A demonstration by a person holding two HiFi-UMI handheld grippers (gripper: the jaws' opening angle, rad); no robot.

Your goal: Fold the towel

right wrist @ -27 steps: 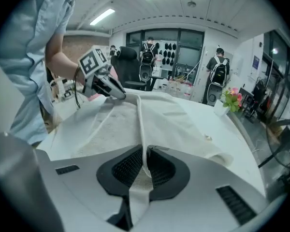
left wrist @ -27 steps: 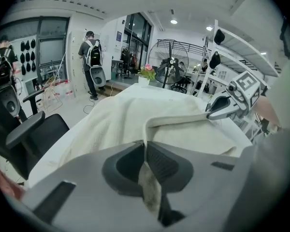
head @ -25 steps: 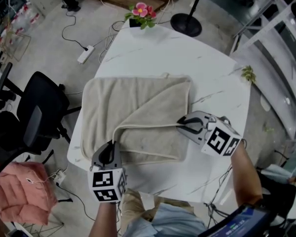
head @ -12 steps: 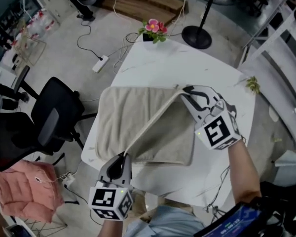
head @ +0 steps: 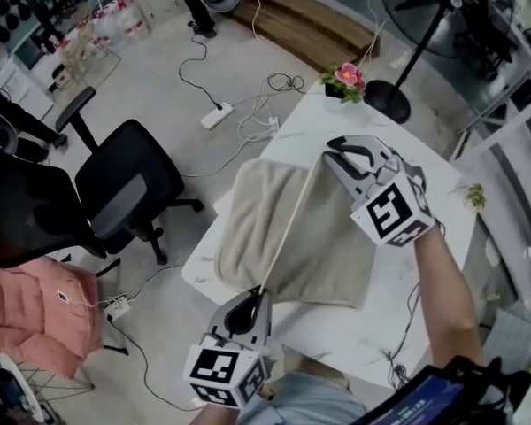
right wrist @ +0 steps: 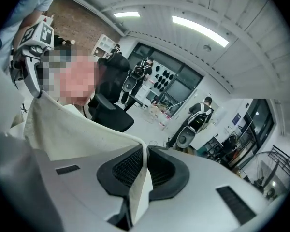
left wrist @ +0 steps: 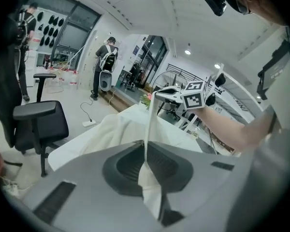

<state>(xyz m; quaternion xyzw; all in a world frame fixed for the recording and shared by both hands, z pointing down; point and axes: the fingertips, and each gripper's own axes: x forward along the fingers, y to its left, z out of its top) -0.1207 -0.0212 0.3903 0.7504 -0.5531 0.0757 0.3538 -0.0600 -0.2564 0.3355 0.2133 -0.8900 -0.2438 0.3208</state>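
The left gripper (head: 258,295) is sitting close to the person's body, with its marker cube facing up toward the head, and its jaws are pressing together on a corner of the towel (head: 292,246). The right gripper (head: 329,154) is reaching out farther on a stretched bare forearm (head: 447,282), and its jaws are also pinching the towel's edge. Both grippers are pointing away from the person and slightly downward, well apart, holding this edge tight between them.
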